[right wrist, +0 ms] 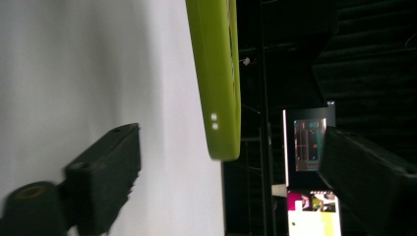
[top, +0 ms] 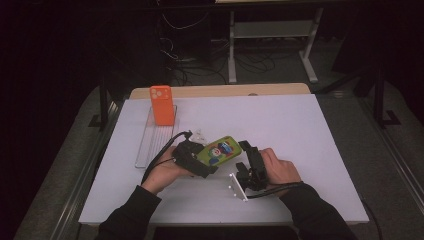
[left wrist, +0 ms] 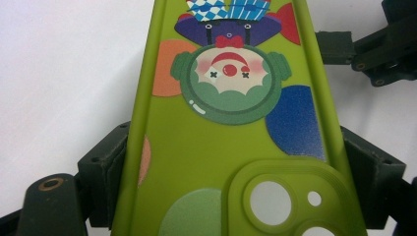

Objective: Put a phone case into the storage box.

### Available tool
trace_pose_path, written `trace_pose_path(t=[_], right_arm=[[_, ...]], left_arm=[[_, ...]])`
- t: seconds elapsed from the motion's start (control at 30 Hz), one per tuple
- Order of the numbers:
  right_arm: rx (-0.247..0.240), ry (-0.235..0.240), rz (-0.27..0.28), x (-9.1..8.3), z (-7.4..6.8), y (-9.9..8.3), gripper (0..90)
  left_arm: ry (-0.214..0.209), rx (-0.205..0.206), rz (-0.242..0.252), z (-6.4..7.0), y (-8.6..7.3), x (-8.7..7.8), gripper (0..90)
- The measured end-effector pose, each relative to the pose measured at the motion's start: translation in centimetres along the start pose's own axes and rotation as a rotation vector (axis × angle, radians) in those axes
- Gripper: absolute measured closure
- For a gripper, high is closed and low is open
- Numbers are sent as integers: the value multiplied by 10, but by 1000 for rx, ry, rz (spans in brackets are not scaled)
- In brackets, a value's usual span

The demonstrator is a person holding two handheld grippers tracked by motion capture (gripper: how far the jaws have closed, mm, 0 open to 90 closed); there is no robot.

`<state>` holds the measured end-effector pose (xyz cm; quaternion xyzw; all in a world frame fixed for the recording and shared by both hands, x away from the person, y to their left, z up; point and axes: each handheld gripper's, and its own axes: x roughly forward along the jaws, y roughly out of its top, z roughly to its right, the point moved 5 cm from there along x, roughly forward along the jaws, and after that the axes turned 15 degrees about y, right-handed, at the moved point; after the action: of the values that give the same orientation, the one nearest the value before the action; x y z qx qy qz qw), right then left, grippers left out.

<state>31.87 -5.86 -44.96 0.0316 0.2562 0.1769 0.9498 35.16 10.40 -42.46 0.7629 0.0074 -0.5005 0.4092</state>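
The camera end of the green case [left wrist: 231,162] sat nearest the lens in the left gripper view, its raised lens block with round cut-outs at the bottom and its long axis running straight away between the black jaws. Those jaws pressed its two long edges, so the left gripper [top: 196,161] had it clamped. The case was lime green, printed with a clown face, a red nose, and orange, blue and purple discs.

From above, it was held over the white table [top: 280,125], tilted, its far end pointing up and right toward the right gripper [top: 248,159].

In the right gripper view the case [right wrist: 219,78] showed edge-on, its tip lying between the widely parted jaws and touching neither.

Farther back, an orange case [top: 161,105] stood upright on a clear rack [top: 150,142].
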Motion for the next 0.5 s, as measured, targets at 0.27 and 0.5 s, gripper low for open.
trace_pose_path(t=[0.27,0.5], right_arm=[[-31,-28,16,5,-2,12,293],[-50,-15,10,8,-5,16,496]], left_arm=[[-5,0,1,1,0,0,158],[-6,9,2,1,0,0,158]])
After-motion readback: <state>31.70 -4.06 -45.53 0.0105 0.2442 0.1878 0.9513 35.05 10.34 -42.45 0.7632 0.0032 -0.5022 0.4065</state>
